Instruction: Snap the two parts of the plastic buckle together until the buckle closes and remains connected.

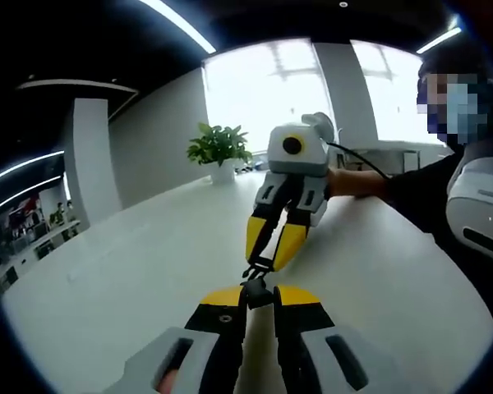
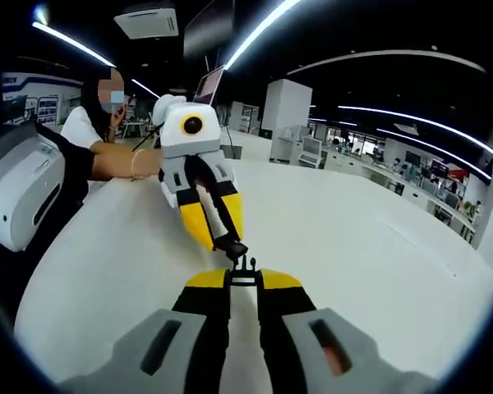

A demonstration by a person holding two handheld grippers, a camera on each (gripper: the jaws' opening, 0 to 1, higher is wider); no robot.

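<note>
Closest in the left gripper view, the left gripper (image 1: 258,297) rises from six o'clock with its yellow-tipped jaws drawn together on a small black buckle part (image 1: 255,290). Just above it, toward twelve o'clock, the right gripper (image 1: 261,264) reaches down from the person's hand, its jaws pinched on the other black buckle part (image 1: 255,268). The two pieces hang nose to nose over the white tabletop (image 1: 148,271); from here they look to be touching or very nearly so, but I cannot tell whether they have latched.

Over in the right gripper view the same meeting shows from the other side: the right gripper (image 2: 244,280) comes up from six o'clock, clamped on its pronged buckle part (image 2: 245,268), and the left gripper (image 2: 229,240) leans in from eleven o'clock holding the socket part (image 2: 231,244). A sliver of tabletop (image 2: 353,238) seems to show between prongs and socket, so I judge the snap is not yet made.

To do this well, the prongs should line up straight with the socket mouth, both pieces level and on one axis, before any push. Then press steadily along that line, without twisting, until the catches seat. Both grips look to sit near the parts' tails, so a skewed push could lever a piece out of the jaws. A potted plant (image 1: 219,150) stands well off at eleven o'clock, clear of the work.
</note>
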